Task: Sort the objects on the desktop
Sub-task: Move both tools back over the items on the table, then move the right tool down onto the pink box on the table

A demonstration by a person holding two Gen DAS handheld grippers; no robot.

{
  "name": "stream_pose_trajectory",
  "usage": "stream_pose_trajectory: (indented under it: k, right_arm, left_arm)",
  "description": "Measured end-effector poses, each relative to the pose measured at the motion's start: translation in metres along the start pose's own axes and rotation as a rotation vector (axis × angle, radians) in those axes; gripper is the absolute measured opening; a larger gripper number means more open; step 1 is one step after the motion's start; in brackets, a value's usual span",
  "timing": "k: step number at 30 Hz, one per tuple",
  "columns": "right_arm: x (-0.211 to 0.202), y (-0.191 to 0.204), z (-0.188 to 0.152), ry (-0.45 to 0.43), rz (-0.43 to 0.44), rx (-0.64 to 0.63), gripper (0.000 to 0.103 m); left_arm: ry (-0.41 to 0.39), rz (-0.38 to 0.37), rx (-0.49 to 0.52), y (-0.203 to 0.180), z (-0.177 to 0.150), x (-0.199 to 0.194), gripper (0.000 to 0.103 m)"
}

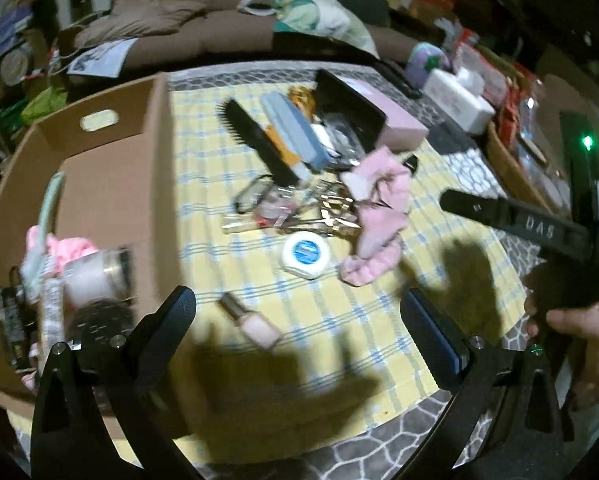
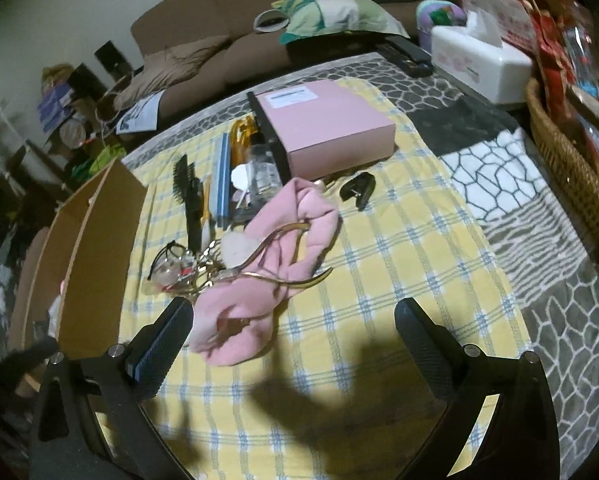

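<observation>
My left gripper (image 1: 299,312) is open above a small nail polish bottle (image 1: 251,322) on the yellow checked cloth (image 1: 339,320). Beyond it lie a round white tin with a blue label (image 1: 304,254), a pink cloth (image 1: 377,216), gold tools (image 1: 335,212), glasses (image 1: 251,194), a black brush (image 1: 255,140) and a blue file block (image 1: 295,128). A cardboard box (image 1: 107,184) at the left holds a jar (image 1: 95,276) and other items. My right gripper (image 2: 295,324) is open, hovering just short of the pink cloth (image 2: 267,264), which has gold nippers (image 2: 295,276) lying on it.
A pink box (image 2: 327,128) with a black tray (image 1: 347,108) stands at the back of the cloth. A white tissue box (image 2: 479,60), a wicker basket (image 2: 571,164) and a black clip (image 2: 357,190) are to the right. A sofa (image 2: 203,44) lies beyond the table.
</observation>
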State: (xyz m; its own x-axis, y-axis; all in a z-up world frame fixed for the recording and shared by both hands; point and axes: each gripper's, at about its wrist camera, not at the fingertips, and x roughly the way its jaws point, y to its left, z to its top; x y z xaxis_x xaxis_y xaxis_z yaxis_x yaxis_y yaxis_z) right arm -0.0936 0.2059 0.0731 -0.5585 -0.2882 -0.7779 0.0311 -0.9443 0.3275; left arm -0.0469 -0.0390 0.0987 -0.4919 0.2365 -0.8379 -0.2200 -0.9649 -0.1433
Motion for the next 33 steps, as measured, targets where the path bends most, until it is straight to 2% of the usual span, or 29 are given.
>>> stream_pose_trajectory:
  k: [4,7,11,13,15,17,23,28,30,33]
  right_arm:
    - [0.004,-0.005,0.002,-0.004,0.007,0.007,0.103]
    - [0.006,-0.008,0.006,-0.008,0.022,0.023,0.101]
    - [0.004,-0.008,0.01,-0.036,0.03,0.024,0.1]
    - [0.005,-0.007,0.012,-0.04,0.035,0.015,0.092]
    - [0.007,-0.004,0.013,-0.039,0.027,-0.005,0.085]
    - [0.01,-0.002,0.011,-0.023,0.027,-0.02,0.077]
    - [0.01,0.004,0.006,-0.001,0.042,-0.053,0.076]
    - [0.002,0.006,0.009,-0.016,0.06,-0.06,0.076]
    - [-0.001,0.005,0.01,-0.02,0.07,-0.051,0.077]
    - [-0.003,0.003,0.011,-0.019,0.079,-0.052,0.077]
  left_arm:
    - [0.013,-0.017,0.003,0.003,0.017,0.009,0.103]
    - [-0.011,-0.037,-0.063,0.02,0.045,0.013,0.103]
    - [-0.008,-0.011,-0.13,0.039,0.084,0.039,0.102]
    - [0.014,-0.014,-0.169,0.048,0.102,0.058,0.102]
    - [0.034,0.001,-0.206,0.056,0.118,0.078,0.097]
    - [0.048,0.043,-0.221,0.063,0.133,0.098,0.097]
    - [0.046,0.218,-0.192,0.063,0.167,0.14,0.097]
    - [0.035,0.313,-0.138,0.057,0.185,0.167,0.096]
    - [0.025,0.271,-0.16,0.056,0.189,0.169,0.065]
    - [0.025,0.224,-0.204,0.057,0.192,0.175,0.065]
